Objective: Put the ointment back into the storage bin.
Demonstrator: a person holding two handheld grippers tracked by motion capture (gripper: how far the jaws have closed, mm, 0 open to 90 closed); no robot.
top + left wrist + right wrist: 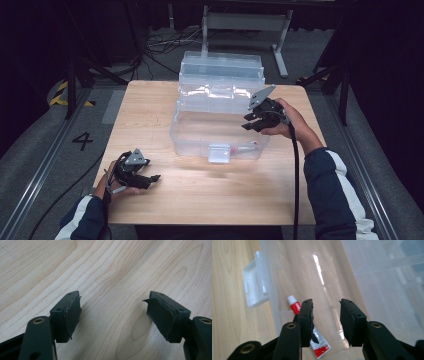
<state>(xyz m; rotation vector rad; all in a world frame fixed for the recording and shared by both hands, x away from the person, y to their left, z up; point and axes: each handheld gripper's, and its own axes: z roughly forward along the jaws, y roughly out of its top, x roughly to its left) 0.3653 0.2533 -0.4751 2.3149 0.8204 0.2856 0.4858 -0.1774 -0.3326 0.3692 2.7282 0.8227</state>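
Now | right claw [250, 121] open above box [200, 137] | left claw [152, 178] open, low on table [200, 200]

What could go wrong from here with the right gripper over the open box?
The right gripper hangs open above the clear box, close to its right wall; a careless sweep might clip the rim or the raised lid. The red and white tube lies loose inside against the front wall, so tilting or nudging the box could shift it. The left gripper rests open away from the box and cannot steady it.
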